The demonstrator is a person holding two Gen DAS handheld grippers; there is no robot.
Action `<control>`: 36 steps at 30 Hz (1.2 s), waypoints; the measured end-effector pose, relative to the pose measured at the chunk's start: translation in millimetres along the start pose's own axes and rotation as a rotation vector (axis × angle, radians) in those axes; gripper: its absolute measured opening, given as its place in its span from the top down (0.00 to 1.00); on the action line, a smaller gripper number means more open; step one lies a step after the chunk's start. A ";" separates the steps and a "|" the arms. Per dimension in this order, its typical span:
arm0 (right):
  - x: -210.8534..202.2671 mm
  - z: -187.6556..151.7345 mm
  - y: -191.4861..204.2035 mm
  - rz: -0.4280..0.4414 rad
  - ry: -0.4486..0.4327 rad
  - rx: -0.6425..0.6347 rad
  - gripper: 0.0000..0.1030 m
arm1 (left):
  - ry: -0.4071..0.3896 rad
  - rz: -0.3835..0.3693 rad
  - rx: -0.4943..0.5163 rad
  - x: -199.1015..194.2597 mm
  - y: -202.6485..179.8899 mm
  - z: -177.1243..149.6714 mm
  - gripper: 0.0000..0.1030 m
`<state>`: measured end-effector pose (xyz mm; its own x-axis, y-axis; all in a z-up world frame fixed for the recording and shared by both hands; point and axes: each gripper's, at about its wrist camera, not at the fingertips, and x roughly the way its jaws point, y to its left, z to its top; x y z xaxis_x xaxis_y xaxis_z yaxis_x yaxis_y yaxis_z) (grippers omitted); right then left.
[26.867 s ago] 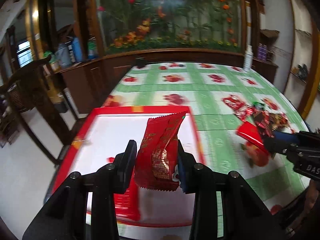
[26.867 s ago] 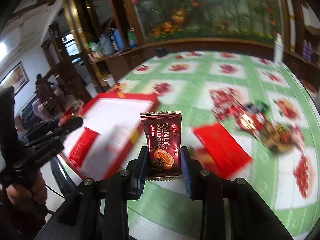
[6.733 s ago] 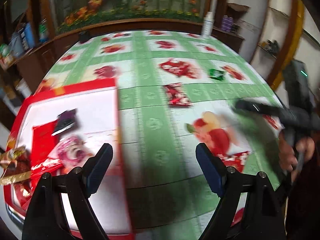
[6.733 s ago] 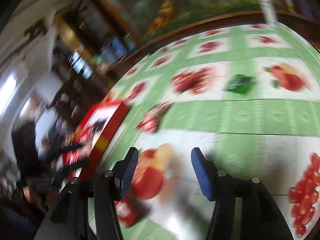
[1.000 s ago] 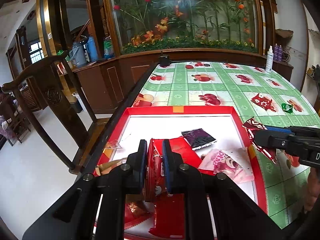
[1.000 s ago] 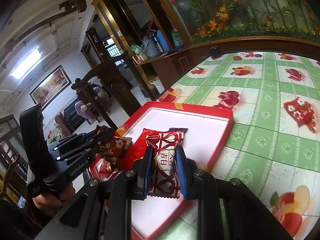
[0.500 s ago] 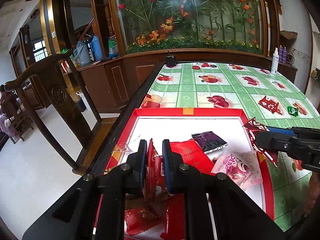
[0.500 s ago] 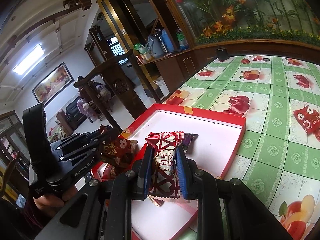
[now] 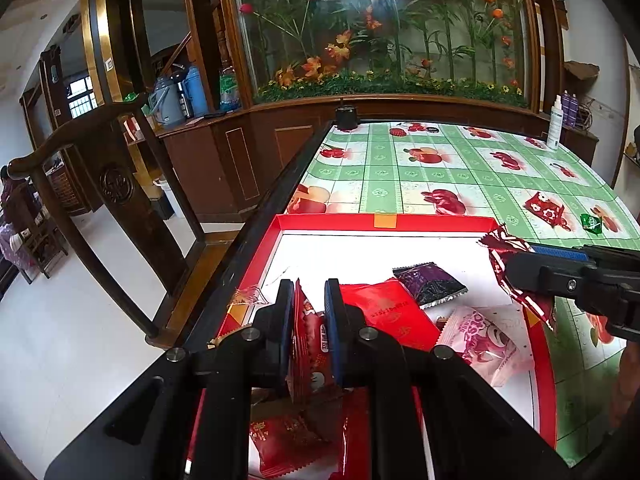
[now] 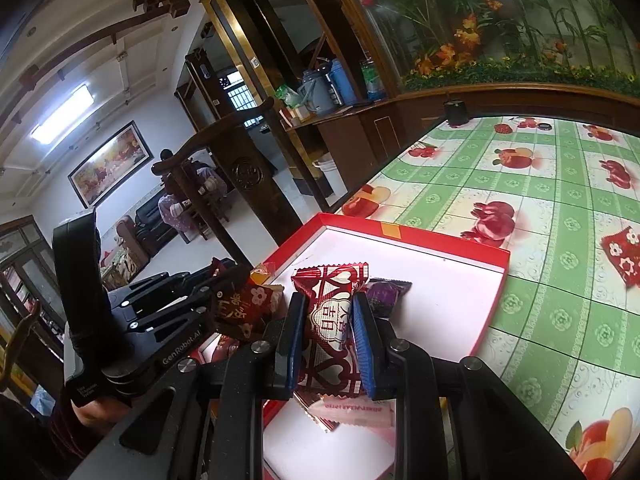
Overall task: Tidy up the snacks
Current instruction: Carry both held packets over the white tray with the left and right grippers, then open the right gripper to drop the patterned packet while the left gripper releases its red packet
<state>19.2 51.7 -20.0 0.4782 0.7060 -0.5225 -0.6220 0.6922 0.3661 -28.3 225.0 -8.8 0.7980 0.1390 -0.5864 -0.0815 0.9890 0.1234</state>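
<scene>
Only my left camera catches the green packet (image 9: pixel 591 223) and red flowered packet (image 9: pixel 545 209) out on the green checked tablecloth (image 9: pixel 460 168). My left gripper (image 9: pixel 308 322) pinches a red snack packet (image 9: pixel 306 344) edge-on above the red-rimmed white tray (image 9: pixel 384 222). My right gripper (image 10: pixel 326 338) clamps a red-and-white heart-patterned packet (image 10: pixel 328 320) upright over that tray, with a purple packet (image 10: pixel 384 294) lying just behind it inside.
</scene>
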 end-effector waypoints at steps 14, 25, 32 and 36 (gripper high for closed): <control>11.2 8.7 6.0 0.008 0.004 -0.012 0.76 | 0.006 0.004 -0.003 4.4 5.9 0.6 0.87; 12.1 17.0 11.7 0.018 -0.013 -0.022 0.75 | 0.008 0.007 -0.003 5.9 5.5 1.4 0.87; 11.3 20.1 11.3 0.017 -0.021 -0.028 0.74 | 0.019 0.029 -0.021 8.2 8.5 2.8 0.72; 9.3 17.9 3.9 0.008 -0.021 -0.009 0.74 | 0.021 0.038 -0.030 7.6 8.8 2.3 0.52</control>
<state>32.3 63.5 -9.7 0.4860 0.7142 -0.5037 -0.6314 0.6854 0.3626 -21.6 234.6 -10.3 0.7816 0.1767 -0.5982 -0.1292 0.9841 0.1219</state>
